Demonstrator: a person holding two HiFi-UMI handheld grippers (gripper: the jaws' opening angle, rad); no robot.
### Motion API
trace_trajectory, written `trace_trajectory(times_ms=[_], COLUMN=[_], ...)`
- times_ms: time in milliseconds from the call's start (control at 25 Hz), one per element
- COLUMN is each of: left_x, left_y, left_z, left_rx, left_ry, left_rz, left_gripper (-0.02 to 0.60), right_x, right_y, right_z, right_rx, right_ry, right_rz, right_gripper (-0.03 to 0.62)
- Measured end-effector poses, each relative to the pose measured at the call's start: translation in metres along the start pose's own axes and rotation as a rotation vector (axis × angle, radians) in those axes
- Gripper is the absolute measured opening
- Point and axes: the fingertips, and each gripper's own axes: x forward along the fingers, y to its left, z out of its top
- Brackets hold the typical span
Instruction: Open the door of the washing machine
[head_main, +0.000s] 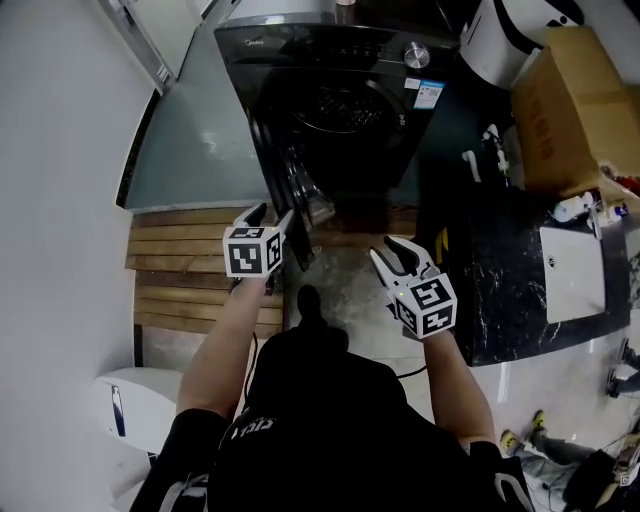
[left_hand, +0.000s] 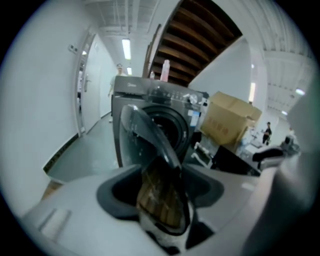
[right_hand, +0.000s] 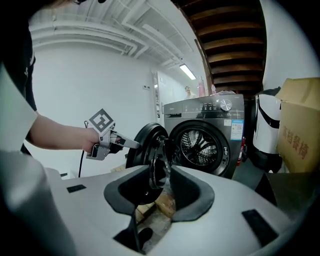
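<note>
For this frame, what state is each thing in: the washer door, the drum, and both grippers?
Washing machine door: open, swung out to the left of the opening.
Drum: exposed, no laundry visible.
Left gripper: jaws apart around the door's edge; whether they press on it does not show.
Right gripper: open, empty, held clear of the machine.

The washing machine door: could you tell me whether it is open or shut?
Open: the door stands swung out, baring the drum.
</note>
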Motion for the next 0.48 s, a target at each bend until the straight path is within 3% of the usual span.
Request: trace_trajectory(times_ms=[320,480], left_x=[-0.030,-0.044], left_y=[0.038,0.056], left_z=[-0.009,0.018], left_rx=[0.072,0.070], left_ry=[0.014,-0.050], left_rz=[0.086,0.120], left_gripper=[0.252,0.256], right_x=[0.012,0.028], right_y=[0.009,0.011], right_z=[0.007,0.020], right_rx=[0.015,0.005], right_ry=[-0.017,-0.014], right_rz=[0.026,0.056], right_gripper=[0.126,0.121])
